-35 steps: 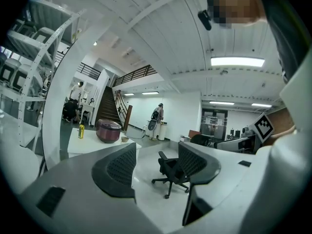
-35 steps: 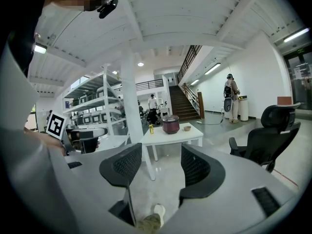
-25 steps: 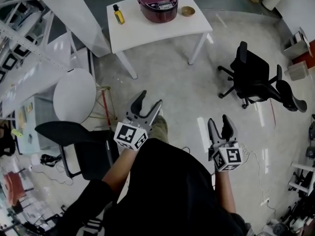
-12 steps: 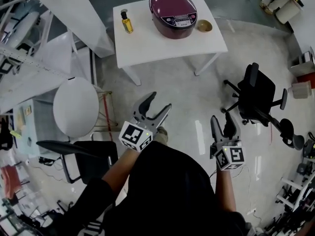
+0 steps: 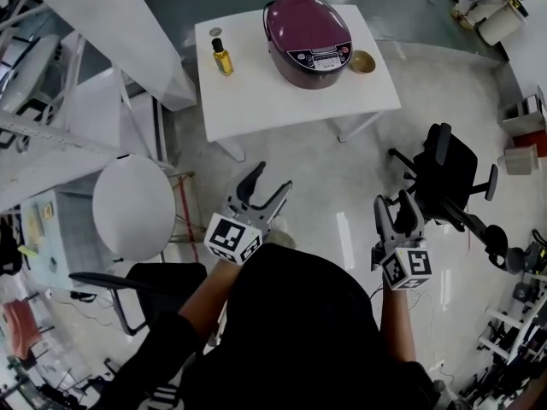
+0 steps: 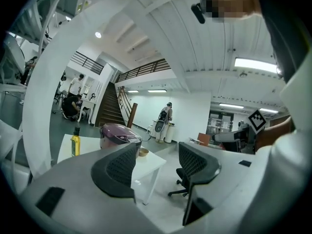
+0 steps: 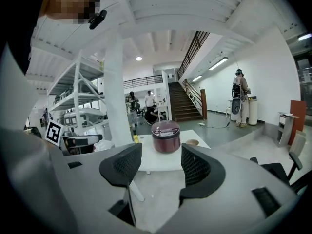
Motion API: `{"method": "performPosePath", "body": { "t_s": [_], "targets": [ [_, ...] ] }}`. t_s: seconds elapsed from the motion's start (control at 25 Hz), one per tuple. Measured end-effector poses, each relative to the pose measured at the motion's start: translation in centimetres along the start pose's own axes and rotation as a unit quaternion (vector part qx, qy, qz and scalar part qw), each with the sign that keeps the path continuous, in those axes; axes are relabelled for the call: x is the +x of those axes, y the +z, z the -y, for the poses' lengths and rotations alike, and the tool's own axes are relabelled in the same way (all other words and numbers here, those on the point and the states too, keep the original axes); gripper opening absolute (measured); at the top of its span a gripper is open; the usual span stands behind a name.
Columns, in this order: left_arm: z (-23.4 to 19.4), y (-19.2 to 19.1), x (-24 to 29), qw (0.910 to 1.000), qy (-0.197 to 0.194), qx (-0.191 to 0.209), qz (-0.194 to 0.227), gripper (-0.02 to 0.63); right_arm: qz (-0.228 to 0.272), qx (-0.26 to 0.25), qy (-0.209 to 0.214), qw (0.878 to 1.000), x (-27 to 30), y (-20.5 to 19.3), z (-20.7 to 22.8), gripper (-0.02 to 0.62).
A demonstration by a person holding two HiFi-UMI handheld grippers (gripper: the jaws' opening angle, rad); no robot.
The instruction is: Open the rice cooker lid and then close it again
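A maroon rice cooker [image 5: 308, 29] (lid shut, control panel facing front) is set upright on the table.

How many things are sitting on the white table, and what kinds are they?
Rice cooker: 1
Bottle of yellow liquid: 1
Small bowl: 1
Total on the white table: 3

The left gripper [image 6: 157, 172] gapes empty, rice cooker [image 6: 118, 133] on table [image 6: 65, 147] well ahead

Left gripper [image 5: 263, 186], right gripper [image 5: 397, 213]: fingers apart, empty, held forward.
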State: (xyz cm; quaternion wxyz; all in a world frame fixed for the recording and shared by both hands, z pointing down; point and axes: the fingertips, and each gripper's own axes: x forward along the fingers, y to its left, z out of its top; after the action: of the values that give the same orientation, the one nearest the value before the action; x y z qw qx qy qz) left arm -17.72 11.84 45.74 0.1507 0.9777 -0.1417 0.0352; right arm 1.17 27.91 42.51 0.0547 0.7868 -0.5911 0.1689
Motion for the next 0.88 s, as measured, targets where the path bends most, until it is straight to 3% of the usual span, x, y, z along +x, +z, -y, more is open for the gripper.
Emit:
{"method": "performPosePath", "body": {
  "t_s": [0.32,0.52,0.88],
  "targets": [
    [-3.6,1.1,1.4,0.9999,0.005,-0.008,0.01,0.254,-0.015,-0.018,0.005,1.0,5.1,2.3,-0.1,0.222],
    [-4.5,2.1,0.6,0.9996,0.013,-0.012,0.023,0.253,-0.031,-0.007,0.014,0.999,7.0,1.1,-1.1,0.224],
    [-5.1,2.6,-1.5,0.9975,0.054,-0.023,0.041,0.253,-0.03,-0.024,0.06,0.997,10.0,1.9,-3.1,0.224]
  ]
}}
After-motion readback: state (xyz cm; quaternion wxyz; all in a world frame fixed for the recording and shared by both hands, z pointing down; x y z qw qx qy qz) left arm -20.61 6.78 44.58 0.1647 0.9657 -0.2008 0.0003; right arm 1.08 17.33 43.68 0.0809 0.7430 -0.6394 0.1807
